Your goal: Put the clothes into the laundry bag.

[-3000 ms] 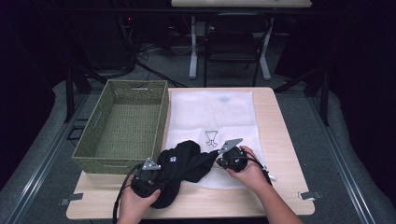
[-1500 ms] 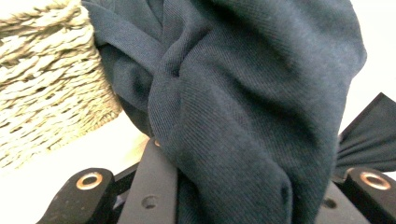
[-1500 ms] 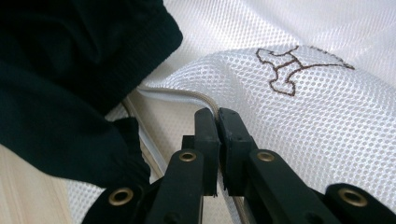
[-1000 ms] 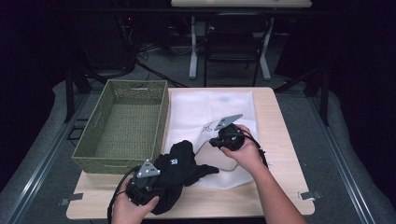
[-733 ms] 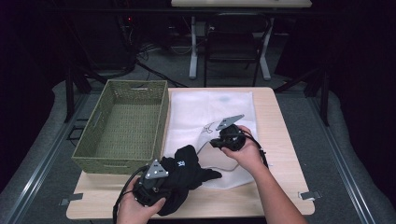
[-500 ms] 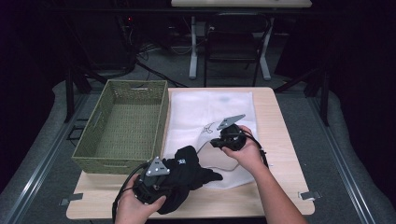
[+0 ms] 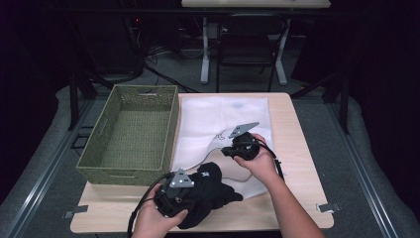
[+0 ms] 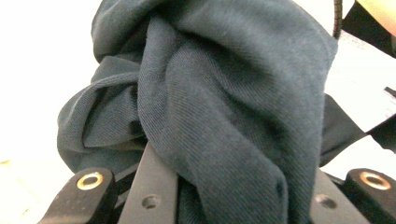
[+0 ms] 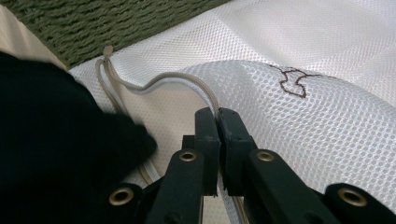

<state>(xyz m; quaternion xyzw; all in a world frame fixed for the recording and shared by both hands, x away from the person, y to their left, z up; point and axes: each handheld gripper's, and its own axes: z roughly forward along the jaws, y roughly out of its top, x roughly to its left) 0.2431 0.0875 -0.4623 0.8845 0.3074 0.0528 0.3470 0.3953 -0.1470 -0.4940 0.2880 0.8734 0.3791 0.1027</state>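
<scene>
The right gripper (image 9: 218,116) has its two black jaws pressed together on the beige-corded rim of the white mesh bag (image 9: 327,93), lifting that edge clear of the layer beneath. The left gripper (image 8: 229,186) is clamped on the dark garment (image 8: 210,102), whose fabric bunches between and over its jaws.

The bag is a fine open net with a small brown stitched mark at about 2 o'clock from the jaw tips; the garment is soft, finely ribbed knit, crumpled in thick folds.

In the high view, the garment (image 7: 210,191) lies at the table's (image 7: 297,129) 6 o'clock edge, overlapping the bag's (image 7: 223,119) near corner, with the left gripper (image 7: 174,196) at its 9 o'clock side. The right gripper (image 7: 229,150) sits at 1 o'clock from the garment. A woven green basket (image 7: 131,131) stands at 9 o'clock of the bag.
</scene>
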